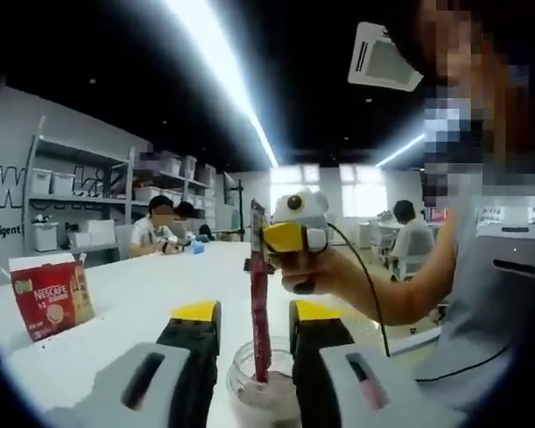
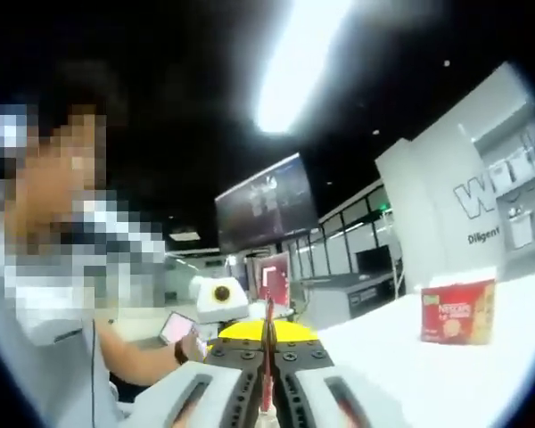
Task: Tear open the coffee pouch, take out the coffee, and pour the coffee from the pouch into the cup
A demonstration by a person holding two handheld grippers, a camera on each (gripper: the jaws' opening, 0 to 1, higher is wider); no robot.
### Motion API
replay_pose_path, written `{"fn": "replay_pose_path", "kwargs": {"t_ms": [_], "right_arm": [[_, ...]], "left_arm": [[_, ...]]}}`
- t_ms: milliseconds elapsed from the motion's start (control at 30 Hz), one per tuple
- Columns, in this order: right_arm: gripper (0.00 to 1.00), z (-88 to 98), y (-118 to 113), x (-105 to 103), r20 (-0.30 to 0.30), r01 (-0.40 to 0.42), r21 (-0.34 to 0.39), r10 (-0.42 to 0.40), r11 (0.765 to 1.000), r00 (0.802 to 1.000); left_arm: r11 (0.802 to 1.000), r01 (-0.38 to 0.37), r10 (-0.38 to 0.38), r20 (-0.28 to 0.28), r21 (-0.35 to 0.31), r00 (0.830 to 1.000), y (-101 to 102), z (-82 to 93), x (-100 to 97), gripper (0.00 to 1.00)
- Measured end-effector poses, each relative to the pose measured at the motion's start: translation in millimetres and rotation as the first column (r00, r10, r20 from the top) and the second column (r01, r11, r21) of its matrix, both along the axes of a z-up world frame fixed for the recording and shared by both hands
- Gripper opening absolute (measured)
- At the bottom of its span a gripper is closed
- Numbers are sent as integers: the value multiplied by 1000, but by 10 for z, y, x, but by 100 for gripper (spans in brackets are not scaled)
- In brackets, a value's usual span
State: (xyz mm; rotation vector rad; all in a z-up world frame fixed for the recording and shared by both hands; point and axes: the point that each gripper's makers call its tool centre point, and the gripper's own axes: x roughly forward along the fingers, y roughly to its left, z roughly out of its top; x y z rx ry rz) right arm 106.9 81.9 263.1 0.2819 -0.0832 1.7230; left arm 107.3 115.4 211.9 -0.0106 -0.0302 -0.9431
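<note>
Here the red pouch (image 1: 259, 294) stands straight up, its low end inside the cup (image 1: 260, 389). The right hand-held gripper (image 1: 290, 237) pinches its top. The left hand-held gripper (image 1: 254, 325) is open around the cup, whose bottom is cut off. A red box (image 1: 52, 299) sits left on the surface (image 1: 134, 294).

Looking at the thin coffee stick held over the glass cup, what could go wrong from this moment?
1. The coffee stick hangs with its lower end in the narrow glass cup; a tilt of the right gripper could spill powder onto the white table.
2. The left gripper has a jaw on each side of the cup, apparently open; a nudge might tip the cup.
3. The right gripper pinches only the stick's top, so it may slip.
</note>
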Motion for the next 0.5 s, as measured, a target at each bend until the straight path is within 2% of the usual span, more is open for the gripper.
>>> {"fn": "replay_pose_path", "kwargs": {"t_ms": [133, 233, 267, 300, 333, 400, 433, 500], "right_arm": [[1, 167, -66, -32, -14, -8, 52, 8, 999, 1000], [1, 290, -130, -32, -21, -4, 107, 6, 994, 1000], [1, 365, -175, -30, -32, -3, 149, 8, 989, 999], [1, 394, -194, -42, -33, -4, 169, 10, 986, 999], [1, 418, -229, -59, -34, -9, 189, 15, 982, 999], [1, 409, -225, -88, -30, -15, 181, 21, 983, 999], [1, 380, -196, -132, -8, -30, 163, 31, 986, 999], [1, 330, -131, -183, 26, -36, 121, 34, 992, 999]], "left_arm": [[998, 26, -27, -10, -64, 1000, 5, 39, -43, 33], [993, 48, -47, 8, -105, 999, -4, 96, -88, 31], [993, 47, -45, 20, -109, 999, -7, 112, -92, 30], [992, 44, -37, 57, -117, 998, -6, 159, -96, 28], [992, 43, -36, 60, -122, 998, -10, 163, -112, 26], [990, 49, -42, 57, -135, 997, -22, 202, -109, 25], [989, 53, -46, 55, -136, 997, -34, 227, -108, 24], [992, 70, -66, 45, -102, 997, -72, 248, -111, 21]]}}
